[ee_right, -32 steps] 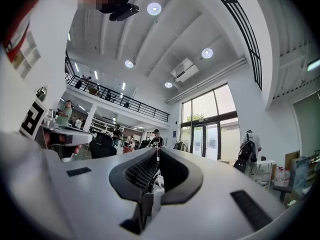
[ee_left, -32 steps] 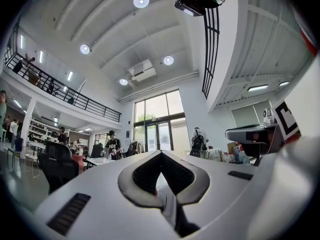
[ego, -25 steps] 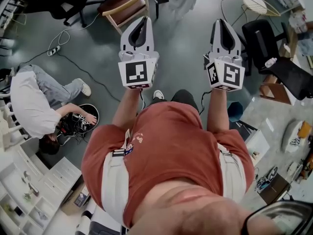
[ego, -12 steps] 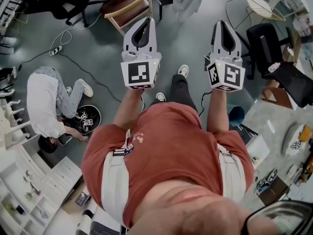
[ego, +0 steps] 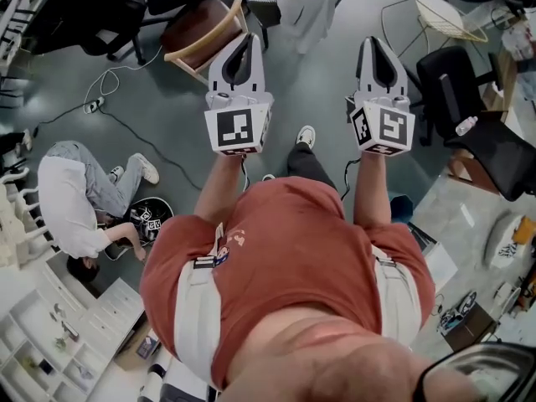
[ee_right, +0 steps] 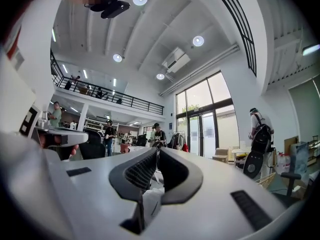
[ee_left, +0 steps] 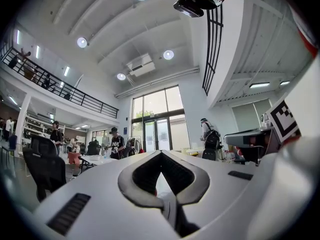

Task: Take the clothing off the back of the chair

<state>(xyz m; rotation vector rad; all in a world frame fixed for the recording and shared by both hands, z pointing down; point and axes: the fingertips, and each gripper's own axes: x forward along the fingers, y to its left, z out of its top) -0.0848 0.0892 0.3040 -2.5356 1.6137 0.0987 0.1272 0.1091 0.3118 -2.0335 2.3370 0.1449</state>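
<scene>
White clothing point(ego: 308, 8) hangs over the back of a dark chair point(ego: 266, 7) at the top of the head view, ahead of both grippers. My left gripper point(ego: 243, 42) is held out level with its jaws together and nothing between them. The right gripper point(ego: 378, 45) is beside it, also shut and empty. Both are short of the garment and do not touch it. The left gripper view shows the left gripper point(ee_left: 161, 154) with its tips meeting, and the right gripper point(ee_right: 156, 151) likewise in its own view. Both views look across a tall hall.
A wooden chair point(ego: 201, 36) stands just beyond the left gripper. A person point(ego: 71, 203) crouches on the floor at left, by a cable and power strip point(ego: 94, 104). Black office chairs point(ego: 456, 86) and a white wire chair point(ego: 444, 11) are at right. White shelves point(ego: 50, 333) sit lower left.
The chair with the white clothing and the wooden chair have come nearer and further into the picture as the person walks forward. Both grippers stay shut and side by side.
</scene>
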